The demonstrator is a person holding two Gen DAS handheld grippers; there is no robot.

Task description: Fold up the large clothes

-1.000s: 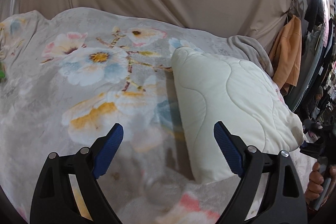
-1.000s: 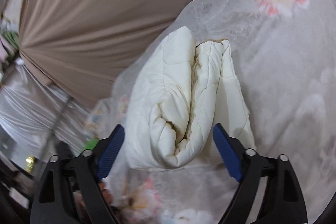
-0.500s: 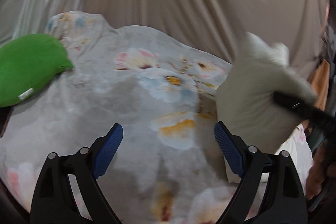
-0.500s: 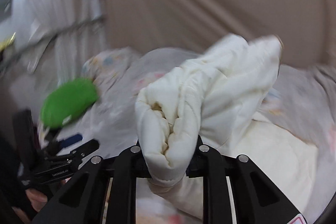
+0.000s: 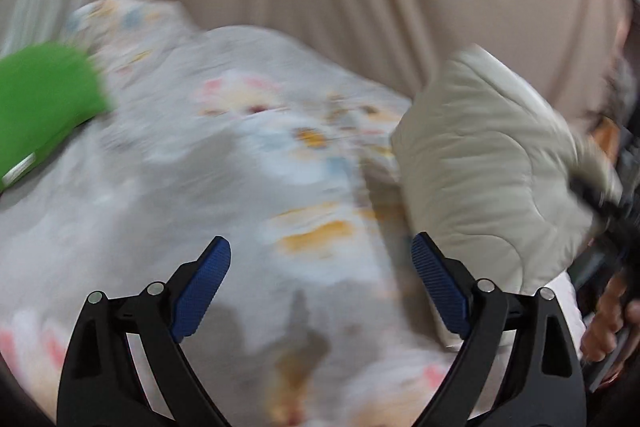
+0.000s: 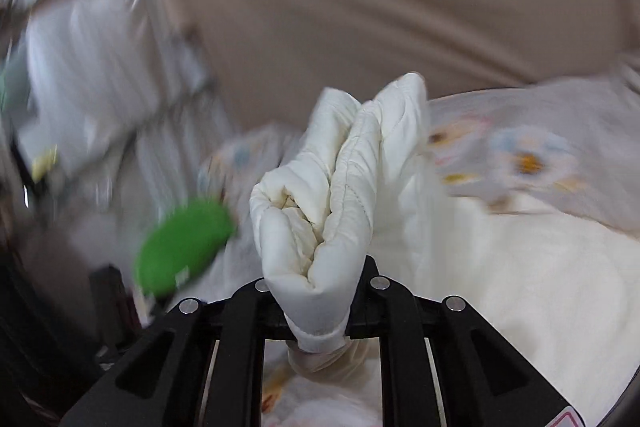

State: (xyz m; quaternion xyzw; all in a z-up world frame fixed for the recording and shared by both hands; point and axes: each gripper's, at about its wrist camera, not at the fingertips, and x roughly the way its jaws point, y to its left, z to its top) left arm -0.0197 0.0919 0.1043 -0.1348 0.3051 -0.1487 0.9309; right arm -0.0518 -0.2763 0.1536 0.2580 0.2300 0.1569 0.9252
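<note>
We held the right tool (image 6: 316, 311) clamped on the cream quilted padded garment (image 6: 320, 219), its two black arms drawn in close against a thick bundled fold of the fabric. That fold stood up out of the tool in several packed layers, with stitched seams running along the outer layer, and its top edge rose toward the beige draped cloth backdrop (image 6: 380, 7). To the right of the fold, the rest of the garment spread low and wide across the frame, lying over the grey floral bed cover (image 6: 520, 151). In the left wrist view the same garment (image 5: 492, 171) showed as a raised, puffy slab at the right side of the bed, lifted off the cover along its near edge, and a dark blurred shape that we took for our right tool (image 5: 600, 203) gripped it at the far right edge

Our left tool (image 5: 322, 287) was spread wide with nothing between its blue ribbed pads (image 5: 200, 291), and it hung above the floral cover (image 5: 240, 195), just left of the garment without touching it. A bright green rounded cushion (image 5: 44, 95) lay at the left edge of the bed, well apart from the garment; it also showed in the right wrist view (image 6: 184, 247), left of the held fold. Both views were smeared by motion blur, so the fine print of the cover was hard to read
</note>
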